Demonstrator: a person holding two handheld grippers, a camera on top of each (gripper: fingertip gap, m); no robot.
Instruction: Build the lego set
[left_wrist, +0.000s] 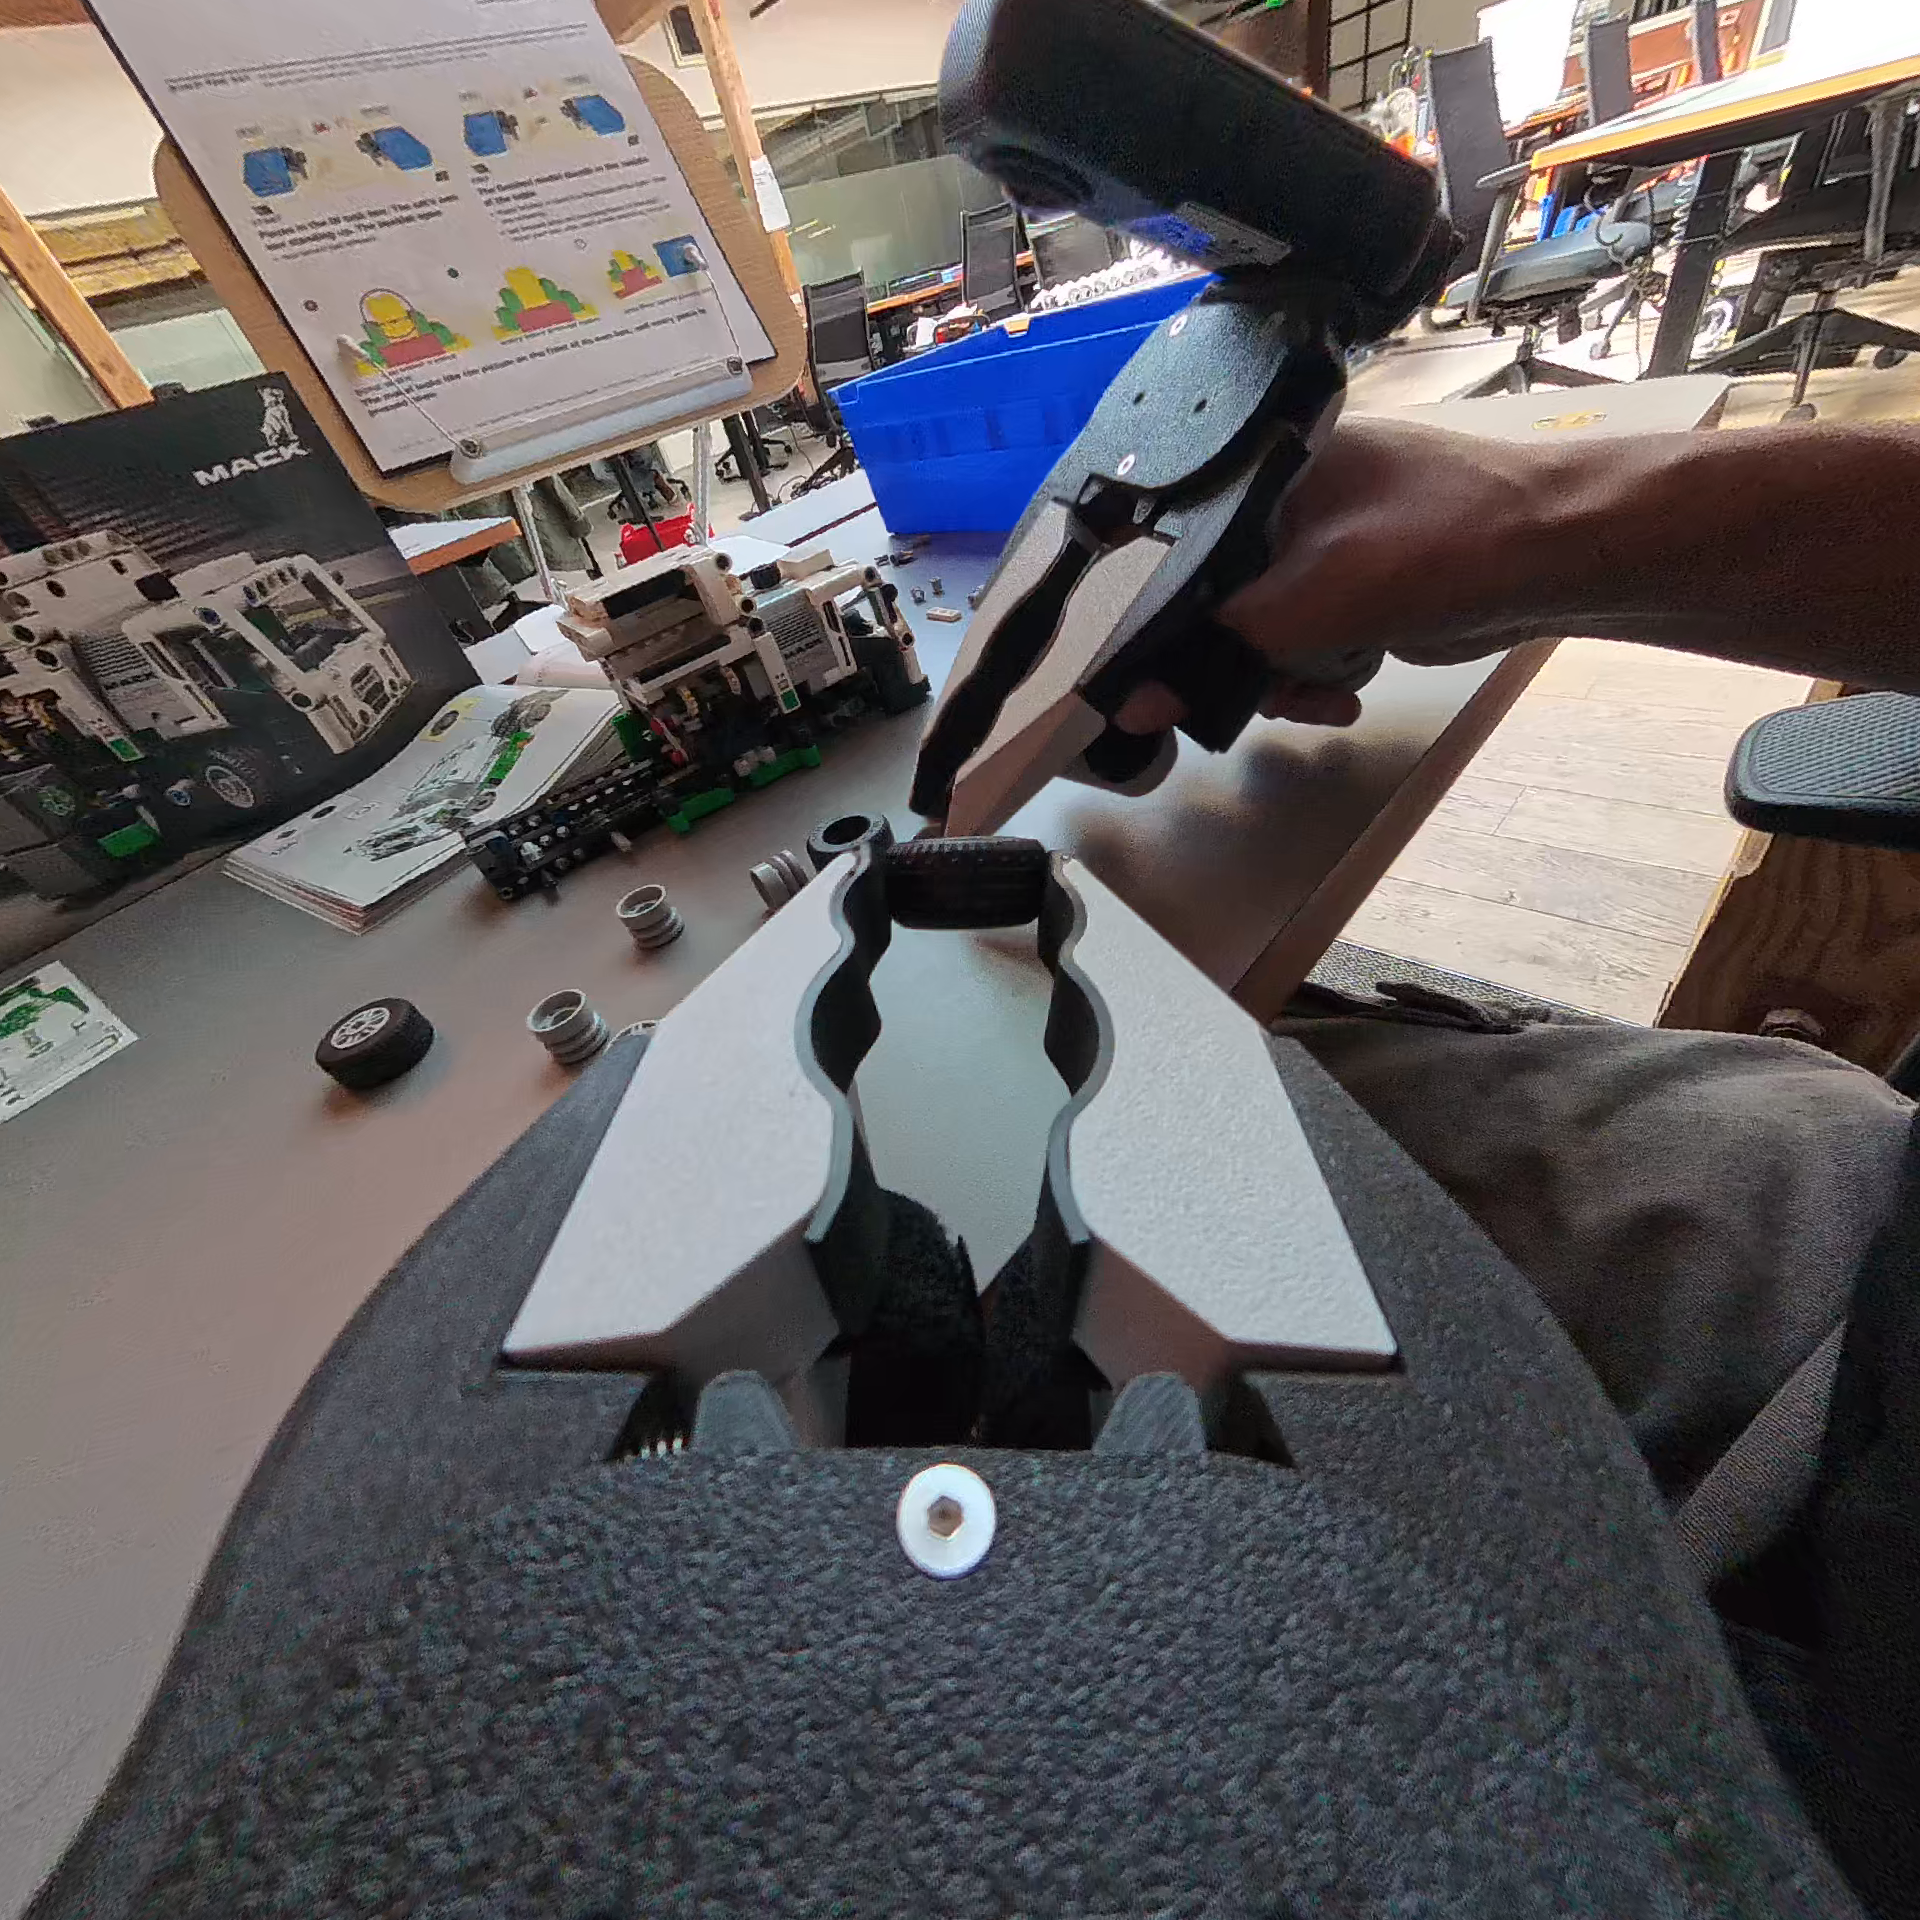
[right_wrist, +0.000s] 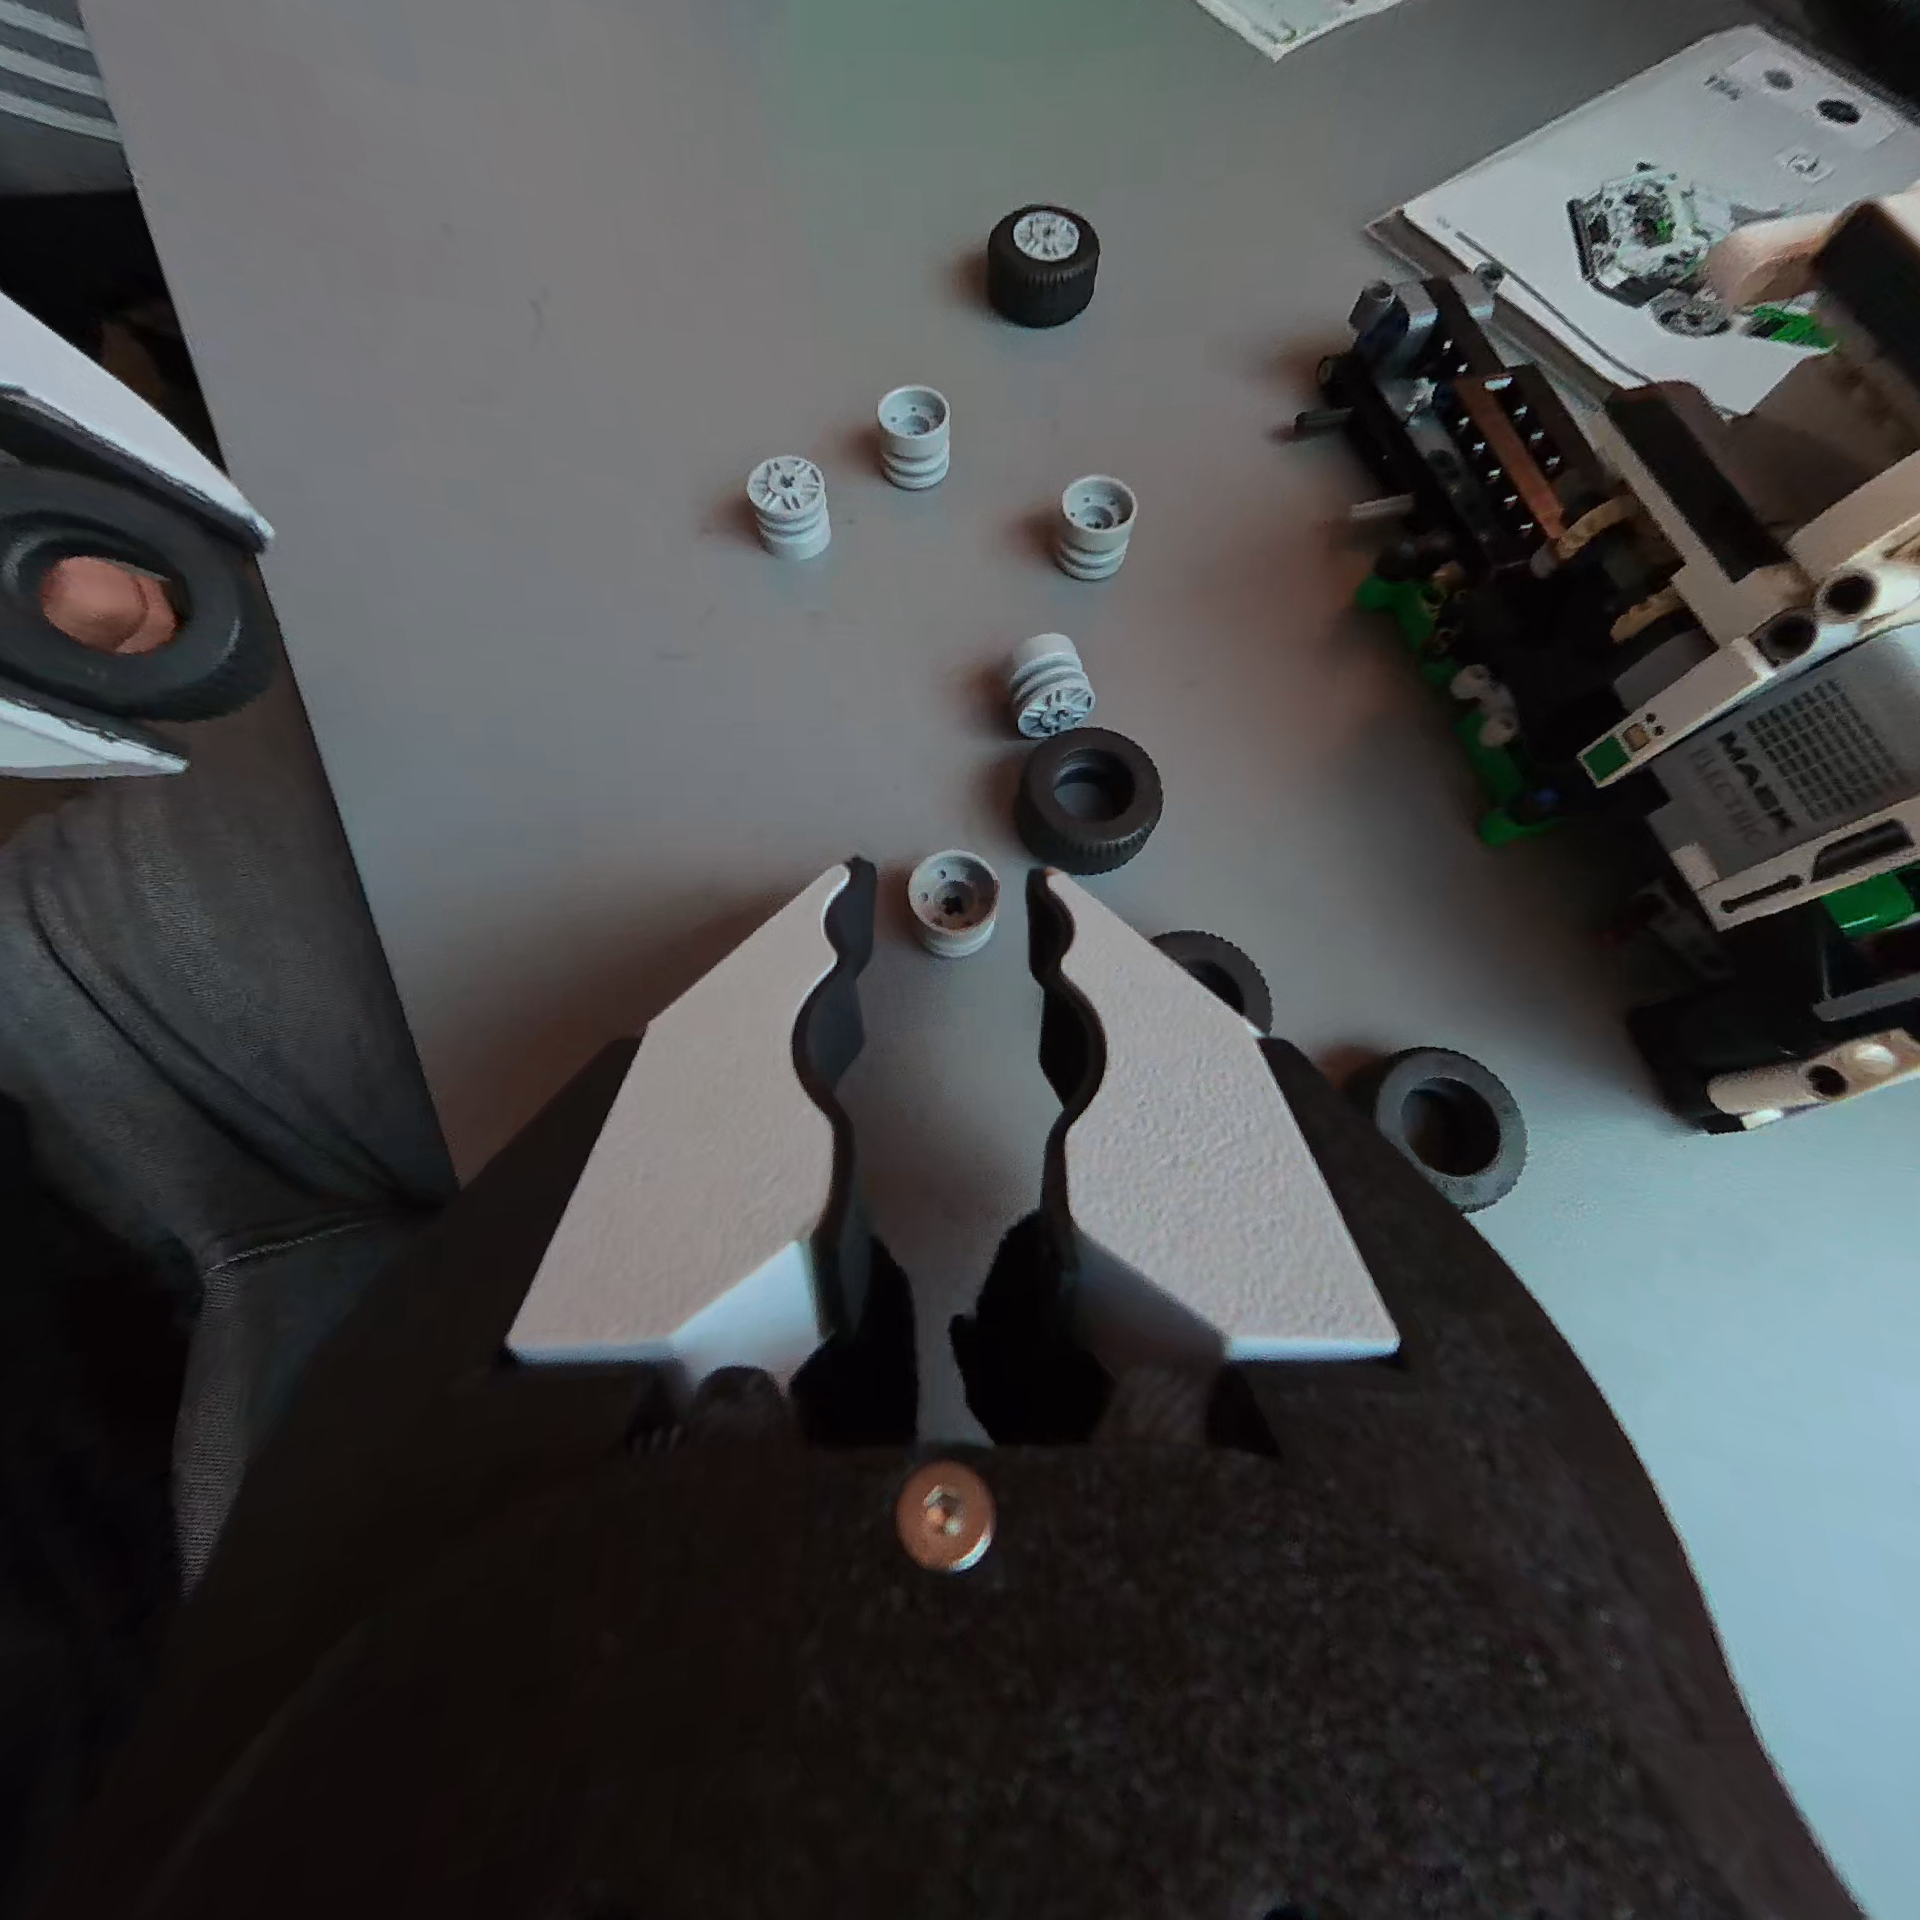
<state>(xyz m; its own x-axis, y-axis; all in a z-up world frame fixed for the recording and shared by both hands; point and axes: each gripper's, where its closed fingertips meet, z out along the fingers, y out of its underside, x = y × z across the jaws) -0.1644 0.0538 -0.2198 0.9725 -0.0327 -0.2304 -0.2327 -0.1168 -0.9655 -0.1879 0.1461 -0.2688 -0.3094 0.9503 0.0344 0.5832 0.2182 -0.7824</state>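
While the left gripper (left_wrist: 961, 883) clamps a black rubber tyre (left_wrist: 966, 881), the right gripper (right_wrist: 945, 894), jaws parted, straddles a grey plastic wheel hub (right_wrist: 953, 902); closing on it comes next, likely for fitting tyre to hub.

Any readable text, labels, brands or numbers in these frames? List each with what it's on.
I don't transcribe writing, so this lists only what bears it.
Dark set box: large white lettering near its top, legible.
Printed sheet on the wooden stand: small print, blurred.
Instruction booklet: tiny marks, unreadable.
Sticker sheet: green print, too small.
Truck grille: dark lettering, legible.
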